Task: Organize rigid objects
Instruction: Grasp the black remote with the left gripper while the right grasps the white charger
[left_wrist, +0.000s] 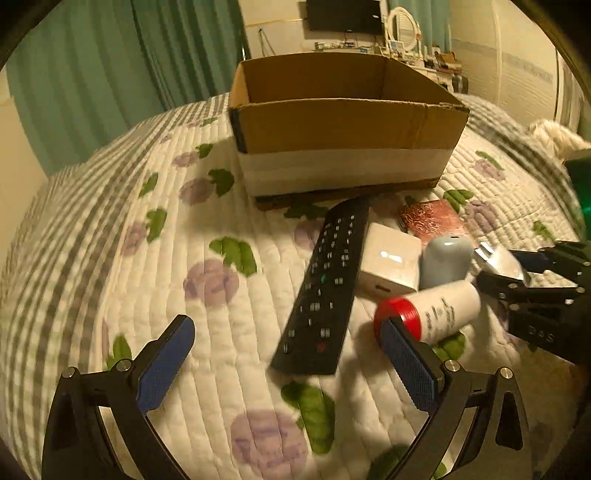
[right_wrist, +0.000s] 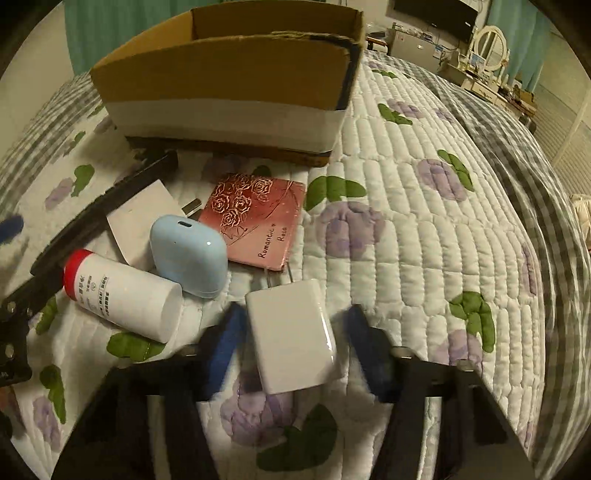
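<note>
A black remote (left_wrist: 325, 284) lies on the quilted bed in front of an open cardboard box (left_wrist: 343, 122). Beside it are a white charger block (left_wrist: 391, 264), a light blue case (left_wrist: 445, 262), a white bottle with a red cap (left_wrist: 432, 314) and a pink rose-patterned box (left_wrist: 432, 219). My left gripper (left_wrist: 290, 350) is open, its fingers either side of the remote's near end. In the right wrist view, my right gripper (right_wrist: 291, 343) is open around a second white charger (right_wrist: 291, 336), fingers not touching it. The blue case (right_wrist: 188, 254), bottle (right_wrist: 122, 295) and pink box (right_wrist: 255, 218) lie beyond.
The box (right_wrist: 229, 77) stands at the far side of the cluster. The bed's quilt (right_wrist: 424, 240) stretches right with a grey checked blanket (right_wrist: 517, 147) past it. Green curtains (left_wrist: 92, 74) and a dresser with mirror (right_wrist: 487, 48) are behind.
</note>
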